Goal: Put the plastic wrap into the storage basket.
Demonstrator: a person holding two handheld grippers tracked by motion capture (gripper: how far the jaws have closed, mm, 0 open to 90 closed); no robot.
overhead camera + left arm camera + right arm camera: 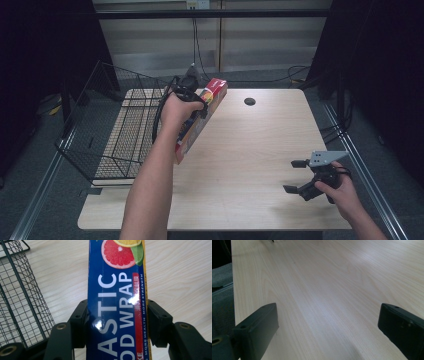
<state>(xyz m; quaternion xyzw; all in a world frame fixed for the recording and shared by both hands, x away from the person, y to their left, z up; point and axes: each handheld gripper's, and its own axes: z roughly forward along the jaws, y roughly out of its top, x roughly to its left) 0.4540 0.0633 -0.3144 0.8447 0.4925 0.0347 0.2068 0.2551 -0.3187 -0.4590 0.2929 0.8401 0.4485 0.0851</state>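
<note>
A long blue plastic food wrap box (pixel 202 117) with a red end and citrus pictures is held tilted above the table's left half. My left gripper (pixel 192 102) is shut on it, beside the wire basket. In the left gripper view both black pads press the sides of the wrap box (pixel 117 302), which runs up between them; my left gripper (pixel 117 322) looks down on the table. My right gripper (pixel 296 176) stands open low over the table's front right, with nothing between its fingers. The right gripper view has my right gripper (pixel 328 332) wide apart over bare wood.
A black wire basket (pixel 107 125) stands on the table's left edge, its mesh wall (pixel 20 302) close to the left jaw. A dark round hole (pixel 249 101) sits at the table's back centre. Cables lie on the floor behind the light wooden table (pixel 250 150).
</note>
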